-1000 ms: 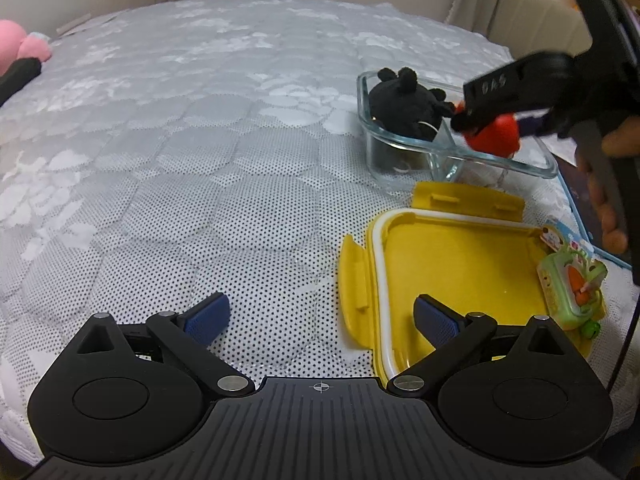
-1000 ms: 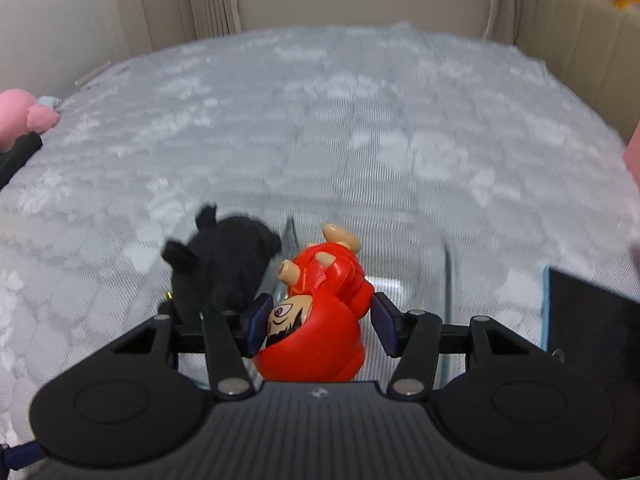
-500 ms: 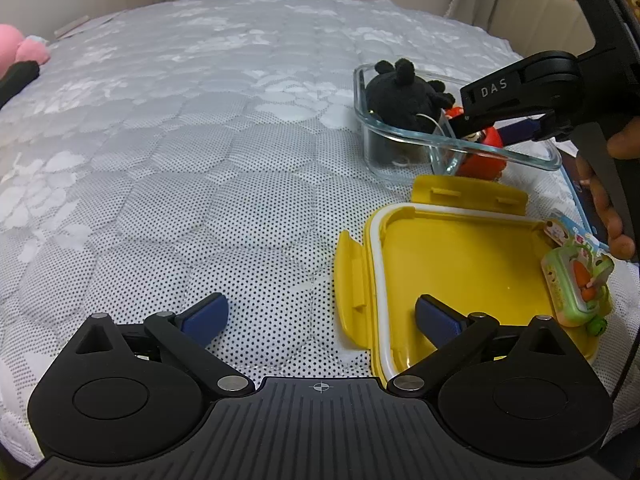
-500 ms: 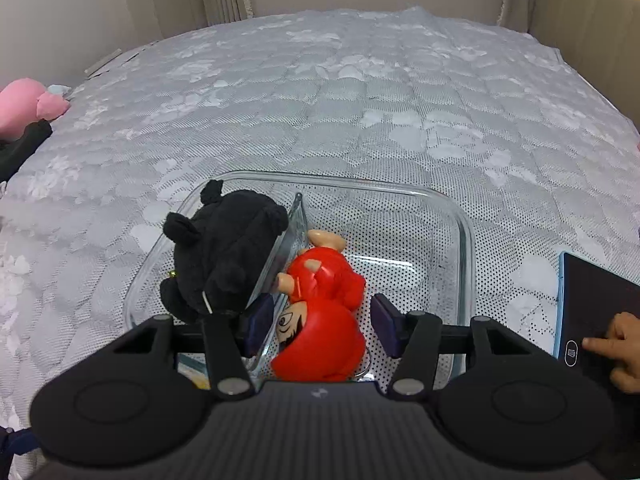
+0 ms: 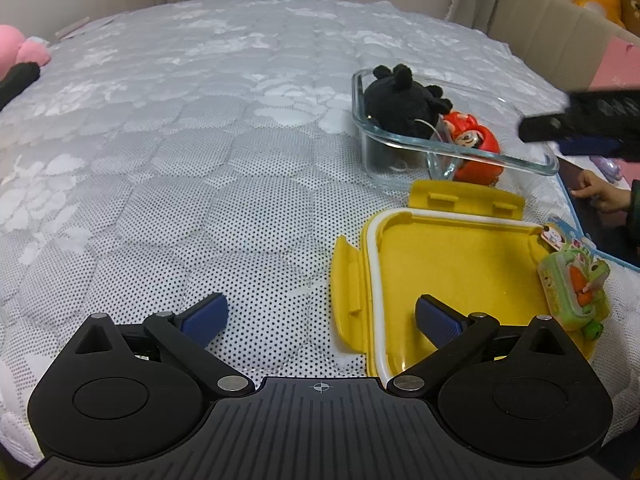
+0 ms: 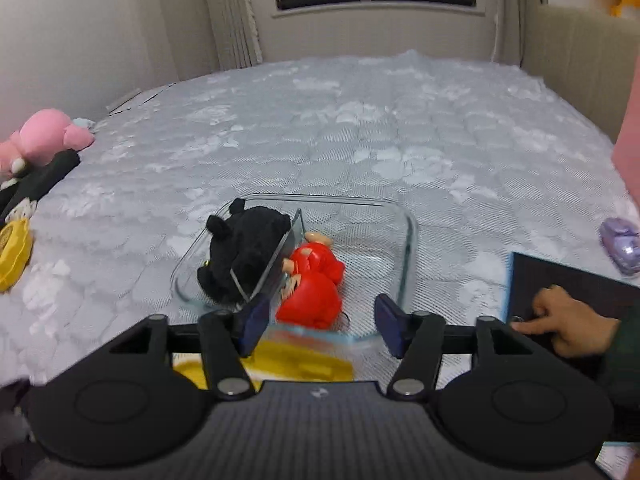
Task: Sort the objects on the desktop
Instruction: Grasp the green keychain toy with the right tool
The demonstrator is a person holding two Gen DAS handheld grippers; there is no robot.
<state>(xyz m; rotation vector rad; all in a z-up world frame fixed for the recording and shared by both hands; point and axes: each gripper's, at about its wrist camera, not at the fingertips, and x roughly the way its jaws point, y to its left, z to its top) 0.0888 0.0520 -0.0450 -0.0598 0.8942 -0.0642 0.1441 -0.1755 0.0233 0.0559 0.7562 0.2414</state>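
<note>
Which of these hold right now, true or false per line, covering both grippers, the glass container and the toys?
1. The red toy figure lies inside the clear glass divided container. True.
2. The right gripper is clamped on the red toy figure. False: it is open, the figure released.
3. The black plush toy shares the figure's compartment. False: the glass divider separates them.
4. The left gripper is open and holds nothing. True.
5. The green toy car rests at the yellow plastic lid's edge. True.

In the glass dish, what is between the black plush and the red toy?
A clear glass divider stands between the black plush and the red toy, splitting the glass dish into two compartments. The right wrist view shows it best.
</note>
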